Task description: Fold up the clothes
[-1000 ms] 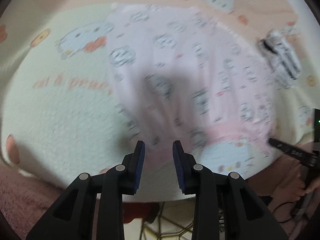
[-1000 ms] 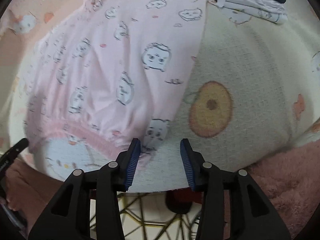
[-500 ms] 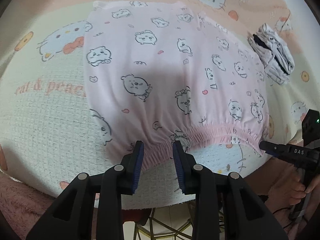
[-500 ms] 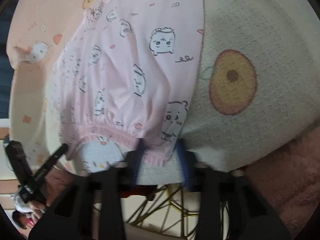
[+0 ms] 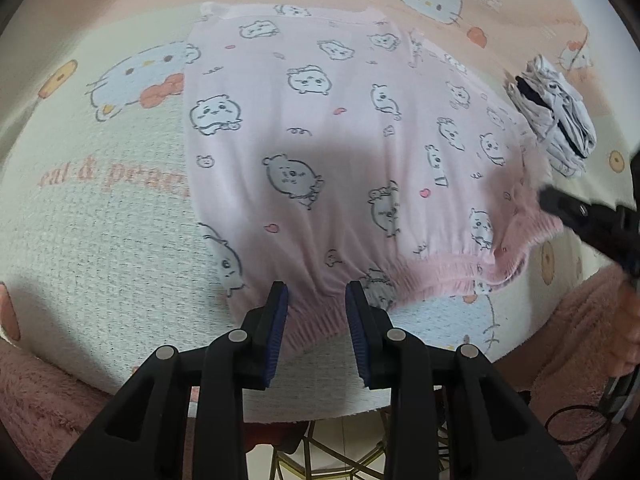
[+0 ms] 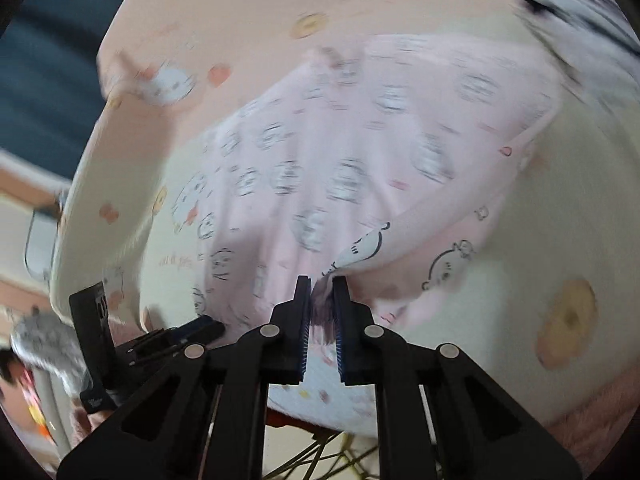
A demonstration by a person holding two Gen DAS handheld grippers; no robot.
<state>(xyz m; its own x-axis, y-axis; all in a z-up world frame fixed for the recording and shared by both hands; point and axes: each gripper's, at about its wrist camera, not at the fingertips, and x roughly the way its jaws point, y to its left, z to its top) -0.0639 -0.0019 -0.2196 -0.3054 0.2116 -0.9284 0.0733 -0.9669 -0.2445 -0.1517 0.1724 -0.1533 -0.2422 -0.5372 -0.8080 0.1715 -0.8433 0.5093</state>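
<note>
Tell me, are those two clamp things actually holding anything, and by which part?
The right gripper pinches the pink shorts at the waistband's corner, lifting it. The left gripper stands open over the waistband, holding nothing.

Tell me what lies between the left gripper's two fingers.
In the left wrist view, the left gripper stands open over the pink garment; its elastic waistband lies in the gap, pads not pressing it.

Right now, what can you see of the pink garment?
The pink garment is soft, thin-looking fabric printed with small cartoon animals and a gathered elastic hem. It lies mostly flat on the cartoon-print blanket. The right gripper pinches one hem corner and lifts it; the left gripper straddles the hem, open.
</note>
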